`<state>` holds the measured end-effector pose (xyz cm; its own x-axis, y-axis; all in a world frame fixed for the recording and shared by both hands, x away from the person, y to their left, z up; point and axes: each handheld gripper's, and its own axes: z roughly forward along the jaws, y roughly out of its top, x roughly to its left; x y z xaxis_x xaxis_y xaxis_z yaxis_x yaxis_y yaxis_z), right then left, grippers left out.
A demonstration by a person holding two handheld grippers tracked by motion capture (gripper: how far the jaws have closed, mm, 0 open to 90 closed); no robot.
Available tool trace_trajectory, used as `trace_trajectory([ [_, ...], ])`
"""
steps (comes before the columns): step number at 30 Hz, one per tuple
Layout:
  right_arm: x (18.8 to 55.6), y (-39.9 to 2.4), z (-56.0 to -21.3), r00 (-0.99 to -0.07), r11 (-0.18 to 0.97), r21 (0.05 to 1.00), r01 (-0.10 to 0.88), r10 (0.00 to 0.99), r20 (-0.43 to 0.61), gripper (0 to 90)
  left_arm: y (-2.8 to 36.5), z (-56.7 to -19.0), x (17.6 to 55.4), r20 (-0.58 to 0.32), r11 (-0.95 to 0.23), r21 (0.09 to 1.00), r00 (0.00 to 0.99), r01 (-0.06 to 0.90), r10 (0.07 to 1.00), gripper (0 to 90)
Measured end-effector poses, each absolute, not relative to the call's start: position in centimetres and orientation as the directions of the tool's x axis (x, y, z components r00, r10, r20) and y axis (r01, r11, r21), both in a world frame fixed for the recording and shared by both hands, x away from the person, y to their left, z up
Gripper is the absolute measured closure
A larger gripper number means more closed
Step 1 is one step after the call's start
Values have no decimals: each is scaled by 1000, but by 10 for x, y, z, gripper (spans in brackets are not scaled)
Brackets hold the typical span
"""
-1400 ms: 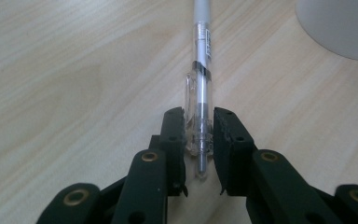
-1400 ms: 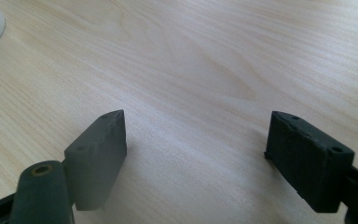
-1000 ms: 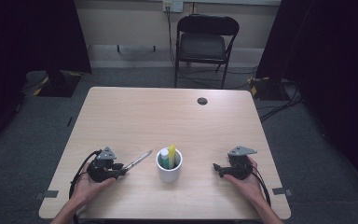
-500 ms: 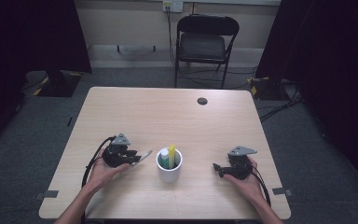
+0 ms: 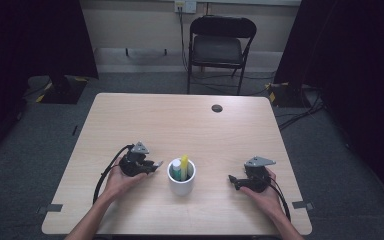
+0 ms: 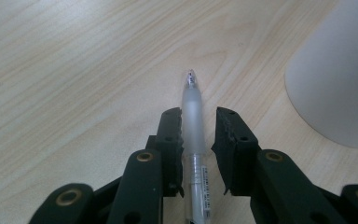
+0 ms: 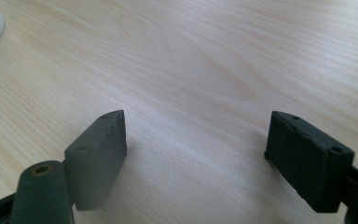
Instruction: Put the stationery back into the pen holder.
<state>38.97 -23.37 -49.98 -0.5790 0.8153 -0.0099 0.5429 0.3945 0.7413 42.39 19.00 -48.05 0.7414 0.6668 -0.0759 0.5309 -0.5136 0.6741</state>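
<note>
**Left claw around a pen beside the white cup**

The white round cup point(image 5: 181, 178) stands on the light wooden table point(image 5: 190, 120), and I take it as the landmark. Inside it stand a yellow marker point(image 5: 184, 166) and a green marker point(image 5: 176, 170), both upright.

Just to the left of the cup, the left claw point(image 6: 198, 128) has the clear plastic pen with a frosted grip point(image 6: 190, 112) between its two black jaws. The jaws have just been closing. The left jaw touches the pen, while a narrow gap remains between the pen and the right jaw, so the pen is not yet pressed from both sides. The tip of the pen points away from the claw and lies close to the cup wall.

To the right of the cup, well apart from it, the right claw point(image 7: 196, 154) rests with its jaws wide open and nothing between them.
</note>
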Motion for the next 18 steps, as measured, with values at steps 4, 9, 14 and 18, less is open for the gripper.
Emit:
trace_trajectory([
  [4,390,-234,-500,-579,394,741,543,816,-9,198,190,-484,423,-53,-541,660,751,521,658,711],
  [9,390,-234,-500,-579,394,741,543,816,-10,198,190,-484,420,-23,-554,656,747,513,664,708],
  [14,390,-234,-500,-579,395,741,543,815,-10,198,187,-485,418,10,-565,662,749,492,663,733],
  [18,390,-234,-500,-579,394,741,543,815,-9,198,187,-484,419,4,-565,659,749,496,662,769],
])
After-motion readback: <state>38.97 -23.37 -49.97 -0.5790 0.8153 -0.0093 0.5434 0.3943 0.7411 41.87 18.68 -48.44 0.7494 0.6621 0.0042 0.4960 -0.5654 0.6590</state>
